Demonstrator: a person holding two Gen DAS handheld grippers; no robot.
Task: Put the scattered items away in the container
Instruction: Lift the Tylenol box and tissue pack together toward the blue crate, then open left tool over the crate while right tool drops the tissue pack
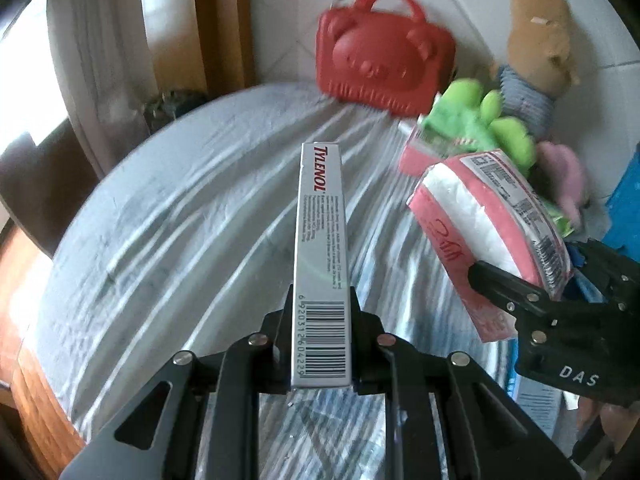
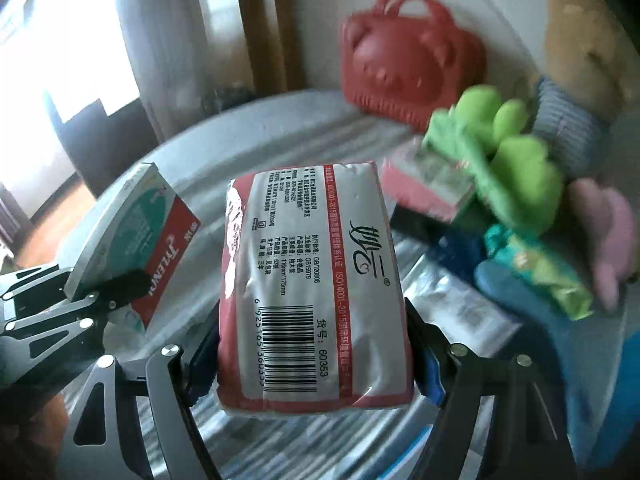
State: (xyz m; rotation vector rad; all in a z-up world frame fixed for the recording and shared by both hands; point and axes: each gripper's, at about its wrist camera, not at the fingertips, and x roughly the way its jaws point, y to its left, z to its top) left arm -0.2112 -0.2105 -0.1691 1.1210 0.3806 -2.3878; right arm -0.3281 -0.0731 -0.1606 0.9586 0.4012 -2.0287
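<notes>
Clamped in the left hand-held gripper (image 1: 322, 332), a Tylenol box (image 1: 320, 240) stands edge-up above the striped sheet (image 1: 180, 220). Beside it, the right hand-held gripper (image 2: 316, 344) squeezes a pink tissue pack (image 2: 312, 280). Beyond them a red bear-faced basket (image 1: 380, 64) leans against the tiled wall.

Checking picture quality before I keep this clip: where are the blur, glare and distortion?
Left wrist: Tylenol box sharp, red bear bag and striped cloth smeared, window blown out. Right wrist: tissue pack readable, green plush blurred. Both bend at fisheye edges.
</notes>
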